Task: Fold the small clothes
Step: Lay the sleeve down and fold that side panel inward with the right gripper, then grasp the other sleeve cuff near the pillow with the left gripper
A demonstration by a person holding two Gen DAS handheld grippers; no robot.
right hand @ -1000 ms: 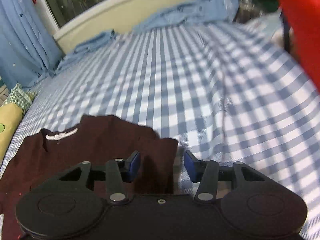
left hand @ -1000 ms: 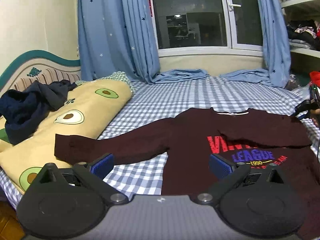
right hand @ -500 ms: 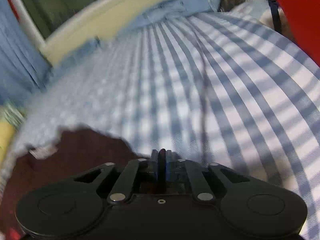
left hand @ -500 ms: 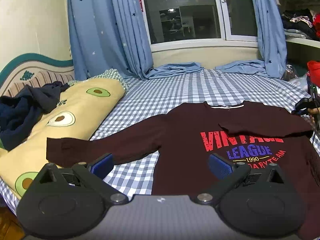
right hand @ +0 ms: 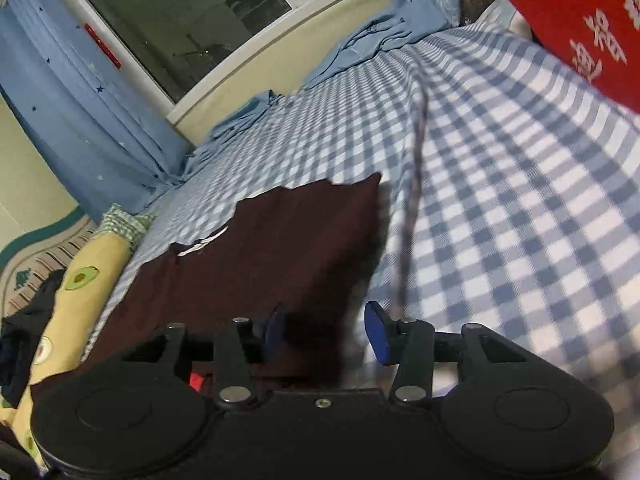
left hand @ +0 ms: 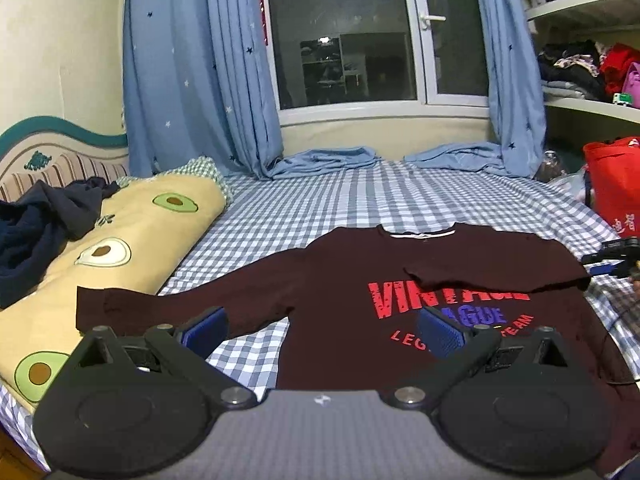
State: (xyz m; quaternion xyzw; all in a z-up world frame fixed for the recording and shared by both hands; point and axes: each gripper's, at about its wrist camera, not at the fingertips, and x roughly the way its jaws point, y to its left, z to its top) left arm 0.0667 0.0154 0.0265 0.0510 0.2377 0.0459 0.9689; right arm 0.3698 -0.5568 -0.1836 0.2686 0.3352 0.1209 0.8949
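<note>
Maroon sweater [left hand: 360, 280] lies flat on checked bedsheet [left hand: 360, 200], one sleeve folded across chest. Left gripper [left hand: 320, 332] fingers apart, empty, sweater at 12 o'clock. Right gripper [right hand: 326, 332] jaws opening, nothing clamped.

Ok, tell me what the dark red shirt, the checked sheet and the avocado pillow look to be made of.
Shirt: soft knit, probably cotton jersey; matte, lies limp, with printed lettering. Sheet: thin woven fabric, likely cotton; blue-white check, matte, faint creases. Pillow: smooth printed cloth cover over soft filling, judging by its rounded bulge; the fibre cannot be told.
</note>
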